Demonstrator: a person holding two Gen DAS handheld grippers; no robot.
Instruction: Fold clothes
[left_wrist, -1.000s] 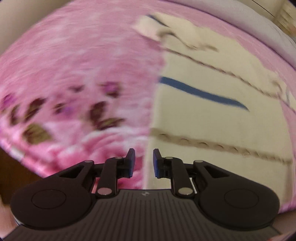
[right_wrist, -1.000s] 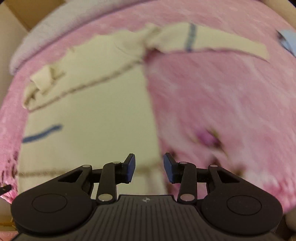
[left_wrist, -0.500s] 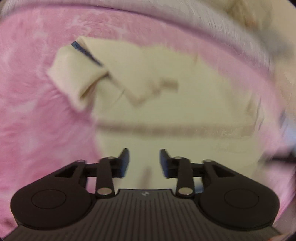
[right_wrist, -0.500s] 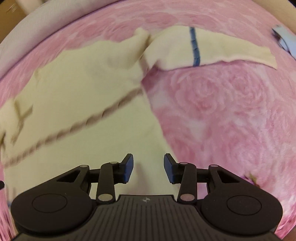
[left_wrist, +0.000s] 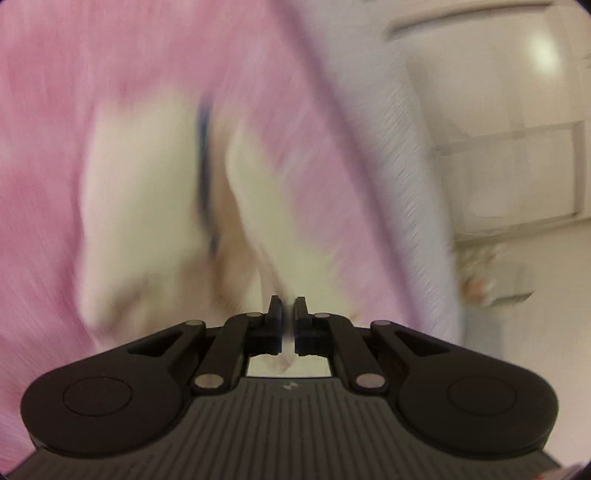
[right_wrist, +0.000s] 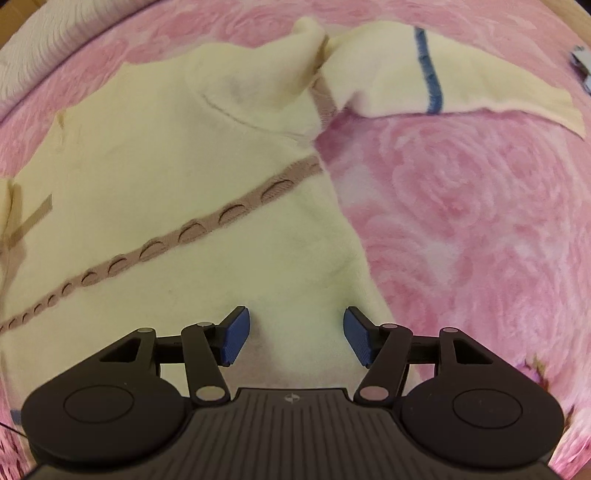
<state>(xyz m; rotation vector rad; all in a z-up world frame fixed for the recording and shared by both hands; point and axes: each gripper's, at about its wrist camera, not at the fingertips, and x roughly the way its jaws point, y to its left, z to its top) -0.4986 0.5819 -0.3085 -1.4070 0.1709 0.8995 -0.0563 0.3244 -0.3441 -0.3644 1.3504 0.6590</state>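
Left tongs are pinched nearly together on a fold of the cream sweater, with pale cloth showing in the narrow slit between the black fingers. Everything past them in the left view is smeared by blur: a cream sleeve with a dark blue stripe stretches away over the pink blanket, and off to the right run a grey-white edge of bedding and a pale wall that the other camera does not take in.

Right tongs stand wide apart, their blue pads just above the sweater's body, gripping nothing. This view is sharp and shows what the left one cannot: the sweater lies spread flat on the rose-patterned blanket, a tan band of half-moon shapes runs slantwise across the chest, and a second tan band sits at the shoulder seam. One sleeve reaches to the upper right, crossed by its blue stripe. At the far left edge a bit of tan trim lies on a folded part of the cloth. I cannot tell from the right view where the left tongs hold the garment.
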